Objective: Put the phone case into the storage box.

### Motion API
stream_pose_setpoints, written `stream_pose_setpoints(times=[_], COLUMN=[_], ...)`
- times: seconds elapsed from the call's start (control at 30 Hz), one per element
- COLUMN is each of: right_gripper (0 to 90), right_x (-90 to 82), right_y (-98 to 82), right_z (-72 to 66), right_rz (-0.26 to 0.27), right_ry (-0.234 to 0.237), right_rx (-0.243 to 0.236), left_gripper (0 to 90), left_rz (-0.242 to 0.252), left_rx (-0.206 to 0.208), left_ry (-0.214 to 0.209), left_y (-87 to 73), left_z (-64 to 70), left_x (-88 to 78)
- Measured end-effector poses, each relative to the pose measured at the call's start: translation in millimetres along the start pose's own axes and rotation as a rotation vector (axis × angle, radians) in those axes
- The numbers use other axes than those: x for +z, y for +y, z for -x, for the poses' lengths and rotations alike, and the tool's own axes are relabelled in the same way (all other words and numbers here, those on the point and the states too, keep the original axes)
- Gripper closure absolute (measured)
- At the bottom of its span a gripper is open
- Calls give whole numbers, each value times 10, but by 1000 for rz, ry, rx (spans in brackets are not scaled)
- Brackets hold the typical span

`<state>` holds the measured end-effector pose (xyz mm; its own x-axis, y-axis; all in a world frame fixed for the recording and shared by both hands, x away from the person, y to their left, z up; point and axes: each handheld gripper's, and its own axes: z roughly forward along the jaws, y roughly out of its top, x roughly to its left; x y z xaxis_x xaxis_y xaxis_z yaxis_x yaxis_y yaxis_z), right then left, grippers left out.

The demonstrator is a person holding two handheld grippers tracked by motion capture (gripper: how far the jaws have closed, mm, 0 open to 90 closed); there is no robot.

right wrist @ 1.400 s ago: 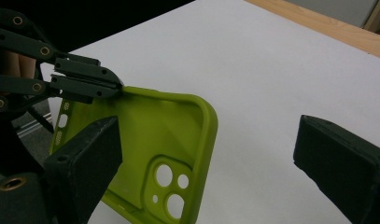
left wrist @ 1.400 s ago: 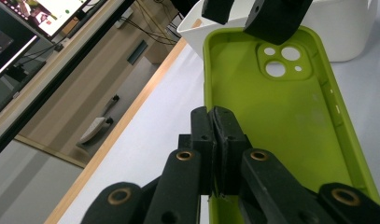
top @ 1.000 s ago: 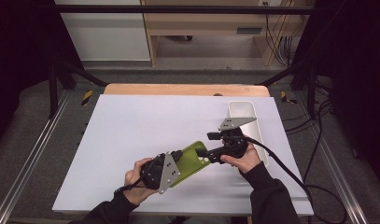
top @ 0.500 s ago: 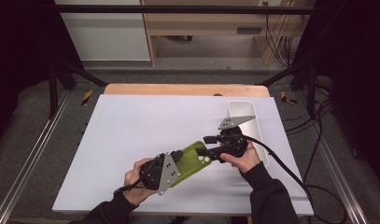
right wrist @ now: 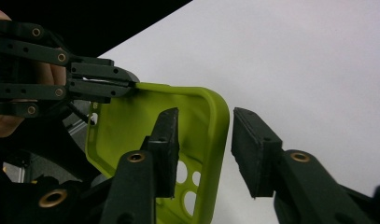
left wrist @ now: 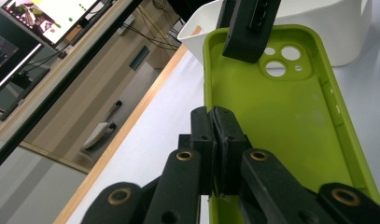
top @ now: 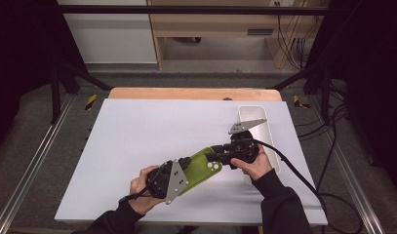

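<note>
Left claw (left wrist: 214,154) is pinched on the side wall of the green phone case (top: 202,165), held just above the tabletop (top: 137,141). Right claw (right wrist: 201,149) has just been closing, straddling the camera-end rim without pad contact. Case looks light, thin, flexible; grip rims, not the flat back.

The phone case (top: 202,165) is lime green, plain, unpatterned. Both grippers, left (top: 182,164) and right (top: 218,155), are black with grey plates. At two o'clock sits a white bin (top: 271,146) on a pale table (top: 137,136).
</note>
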<state>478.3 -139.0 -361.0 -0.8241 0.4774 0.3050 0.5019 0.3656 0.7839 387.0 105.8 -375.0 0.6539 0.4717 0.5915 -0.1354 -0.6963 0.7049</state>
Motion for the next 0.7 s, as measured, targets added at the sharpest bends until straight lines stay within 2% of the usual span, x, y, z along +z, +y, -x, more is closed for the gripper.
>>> stream_pose_setpoints(times=[0.17,0.7], right_gripper=[687,783], right_x=[-8,-75], right_y=[2,8], right_z=[10,22], right_rz=[-6,-14], right_ry=[14,33], right_rx=[12,24], left_gripper=[878,878], left_rz=[4,-3], left_rx=[0,10], left_ry=[0,-4], left_y=[3,0], left_z=[3,1], left_x=[-2,2])
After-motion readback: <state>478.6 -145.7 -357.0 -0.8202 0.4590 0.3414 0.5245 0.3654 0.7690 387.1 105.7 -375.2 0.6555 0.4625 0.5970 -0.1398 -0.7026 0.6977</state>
